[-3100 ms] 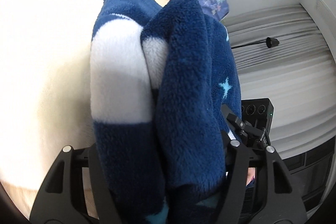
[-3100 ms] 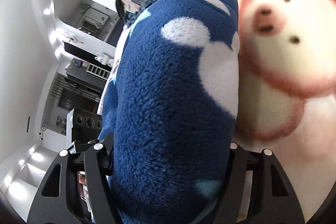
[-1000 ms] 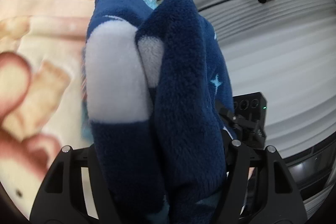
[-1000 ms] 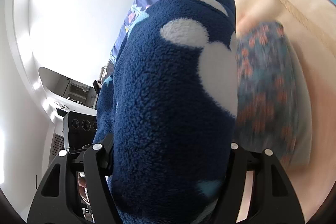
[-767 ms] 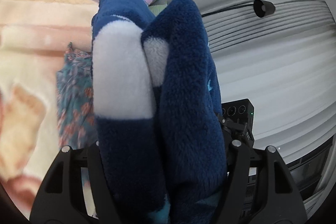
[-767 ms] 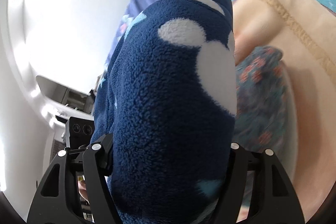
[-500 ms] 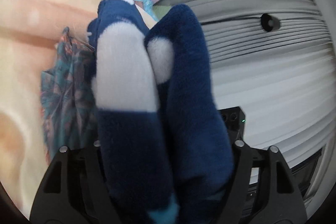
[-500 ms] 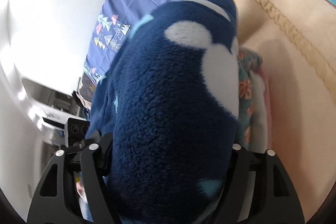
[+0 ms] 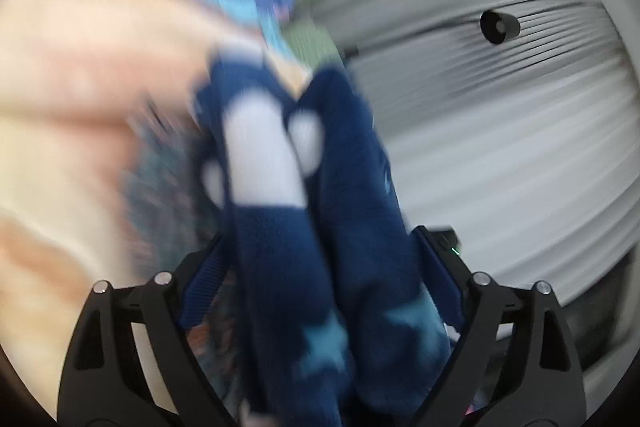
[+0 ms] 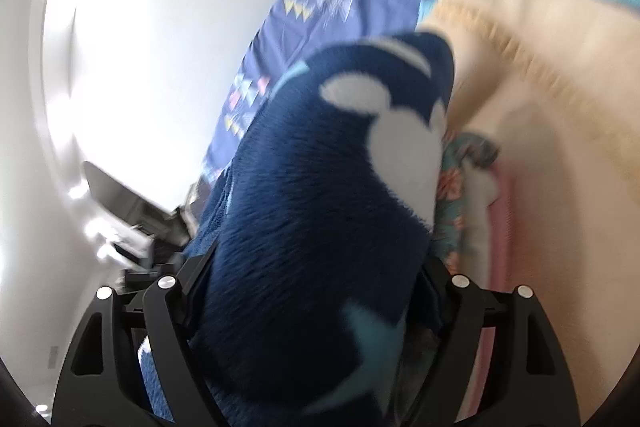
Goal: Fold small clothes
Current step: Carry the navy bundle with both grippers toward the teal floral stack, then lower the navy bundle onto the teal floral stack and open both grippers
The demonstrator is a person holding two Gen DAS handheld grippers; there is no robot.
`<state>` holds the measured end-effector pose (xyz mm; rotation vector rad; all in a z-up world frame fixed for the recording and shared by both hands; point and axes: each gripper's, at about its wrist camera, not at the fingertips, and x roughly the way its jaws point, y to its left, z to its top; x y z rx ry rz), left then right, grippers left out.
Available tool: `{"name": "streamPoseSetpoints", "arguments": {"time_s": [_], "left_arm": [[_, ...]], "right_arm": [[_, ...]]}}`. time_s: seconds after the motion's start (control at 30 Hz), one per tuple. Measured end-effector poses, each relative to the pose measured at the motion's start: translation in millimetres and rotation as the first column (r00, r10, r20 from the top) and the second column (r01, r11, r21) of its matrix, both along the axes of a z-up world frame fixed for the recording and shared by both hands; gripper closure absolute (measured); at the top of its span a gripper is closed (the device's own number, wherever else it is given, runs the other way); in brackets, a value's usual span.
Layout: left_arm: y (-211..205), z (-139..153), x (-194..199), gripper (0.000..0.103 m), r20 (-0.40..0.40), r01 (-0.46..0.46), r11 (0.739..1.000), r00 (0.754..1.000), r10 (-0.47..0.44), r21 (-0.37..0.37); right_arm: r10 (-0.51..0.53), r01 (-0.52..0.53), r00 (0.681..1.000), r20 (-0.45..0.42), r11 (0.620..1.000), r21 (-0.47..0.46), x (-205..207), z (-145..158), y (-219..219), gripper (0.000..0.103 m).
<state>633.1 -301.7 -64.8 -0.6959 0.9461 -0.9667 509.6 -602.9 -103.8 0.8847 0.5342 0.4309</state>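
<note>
A folded navy fleece garment [image 9: 320, 227] with white patches and pale blue stars fills the left wrist view. It also fills the right wrist view [image 10: 320, 227]. My left gripper [image 9: 320, 307] has its jaws spread wide apart with the fleece lying between them. My right gripper [image 10: 316, 307] stands the same way around the other end. The fleece rests partly on a folded teal floral garment [image 10: 452, 195], which also shows blurred in the left wrist view [image 9: 160, 195].
A cream blanket [image 10: 560, 107] covers the bed under the clothes. A purple patterned sheet [image 10: 320, 11] lies beyond it. A pink folded piece [image 10: 500, 227] sits under the floral one. Grey slatted blinds [image 9: 500, 147] and a black lamp head [image 9: 498, 25] are at right.
Both grippers carried the fleece over the floral garment and lowered it there. Their jaws have spread apart from the fleece. Both views are now motion-blurred.
</note>
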Motion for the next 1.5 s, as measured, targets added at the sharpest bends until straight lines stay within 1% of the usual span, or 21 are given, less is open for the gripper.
{"name": "streamPoseSetpoints", "arguments": {"time_s": [0.07, 0.1, 0.2, 0.23, 0.3, 0.33, 0.37, 0.4, 0.5, 0.53, 0.63, 0.67, 0.73, 0.83, 0.93, 1.0, 1.13, 1.27, 1.37, 1.47, 1.5], "left_arm": [[21, 36, -22, 0.012, 0.117, -0.127, 0.991, 0.986, 0.122, 0.039], [26, 54, -37, 0.013, 0.185, -0.164, 0.986, 0.971, 0.154, 0.040], [21, 95, -78, 0.014, 0.363, -0.212, 0.975, 0.915, 0.174, 0.067], [10, 106, -86, 0.015, 0.398, -0.227, 0.971, 0.899, 0.180, 0.072], [1, 118, -101, 0.021, 0.456, -0.246, 0.966, 0.871, 0.184, 0.080], [-9, 122, -105, 0.028, 0.479, -0.248, 0.965, 0.859, 0.181, 0.081], [-17, 124, -109, 0.031, 0.498, -0.244, 0.966, 0.850, 0.173, 0.081], [-21, 125, -110, 0.039, 0.510, -0.237, 0.968, 0.845, 0.160, 0.089], [-50, 112, -107, 0.073, 0.507, -0.169, 0.973, 0.859, 0.069, 0.155], [-53, 107, -102, 0.074, 0.506, -0.159, 0.974, 0.861, 0.055, 0.164], [-70, 92, -94, 0.074, 0.528, -0.181, 0.953, 0.849, 0.027, 0.242], [-72, 85, -89, 0.074, 0.519, -0.180, 0.947, 0.855, 0.016, 0.267], [-75, 68, -79, 0.072, 0.474, -0.182, 0.937, 0.880, 0.019, 0.299], [-75, 41, -62, 0.072, 0.448, -0.155, 0.926, 0.894, -0.017, 0.344], [-66, 14, -48, 0.073, 0.427, -0.112, 0.959, 0.904, -0.010, 0.261], [-64, 5, -45, 0.073, 0.413, -0.120, 0.958, 0.911, 0.002, 0.260], [-77, -5, -55, 0.073, 0.465, -0.174, 0.931, 0.885, 0.006, 0.321], [-82, -2, -60, 0.073, 0.484, -0.162, 0.925, 0.874, -0.027, 0.345], [-81, 9, -71, 0.073, 0.527, -0.193, 0.910, 0.850, -0.032, 0.366], [-69, 25, -99, 0.073, 0.566, -0.268, 0.892, 0.824, 0.017, 0.365], [-62, 30, -110, 0.068, 0.576, -0.295, 0.886, 0.817, 0.039, 0.357]], "right_arm": [[-0.048, 0.048, 0.999, -0.004, 0.998, -0.052, -10, 10, 4, 0.023], [-0.083, 0.081, 0.997, -0.008, 0.989, -0.121, -17, 18, 8, 0.023], [-0.167, 0.152, 0.986, -0.023, 0.939, -0.307, -24, 37, 14, 0.023], [-0.206, 0.192, 0.979, -0.007, 0.922, -0.336, -34, 41, 12, 0.023], [-0.300, 0.310, 0.950, 0.081, 0.897, -0.315, -62, 56, 4, 0.024], [-0.309, 0.336, 0.941, 0.137, 0.902, -0.272, -70, 62, 1, 0.029], [-0.291, 0.331, 0.937, 0.195, 0.917, -0.223, -79, 70, 2, 0.049], [-0.269, 0.317, 0.935, 0.232, 0.926, -0.204, -84, 77, 5, 0.065], [-0.232, 0.317, 0.908, 0.348, 0.924, -0.212, -96, 91, 29, 0.076], [-0.228, 0.323, 0.903, 0.365, 0.920, -0.222, -96, 92, 36, 0.076], [-0.202, 0.322, 0.913, 0.355, 0.890, -0.323, -93, 88, 68, 0.076], [-0.210, 0.328, 0.922, 0.326, 0.870, -0.367, -79, 85, 77, 0.076], [-0.274, 0.343, 0.939, 0.208, 0.794, -0.502, -52, 55, 93, 0.076], [-0.279, 0.335, 0.942, 0.185, 0.758, -0.559, -37, 28, 97, 0.079], [-0.288, 0.350, 0.936, 0.200, 0.725, -0.593, -33, 18, 99, 0.080], [-0.293, 0.362, 0.932, 0.215, 0.698, -0.618, -34, 8, 104, 0.080], [-0.310, 0.377, 0.924, 0.224, 0.648, -0.661, -34, -5, 106, 0.081], [-0.323, 0.393, 0.917, 0.233, 0.640, -0.660, -40, -8, 103, 0.081], [-0.351, 0.400, 0.911, 0.218, 0.622, -0.673, -46, 2, 110, 0.081], [-0.372, 0.428, 0.898, 0.235, 0.613, -0.664, -62, 12, 122, 0.079], [-0.391, 0.451, 0.886, 0.249, 0.605, -0.656, -71, 17, 126, 0.075]]}}
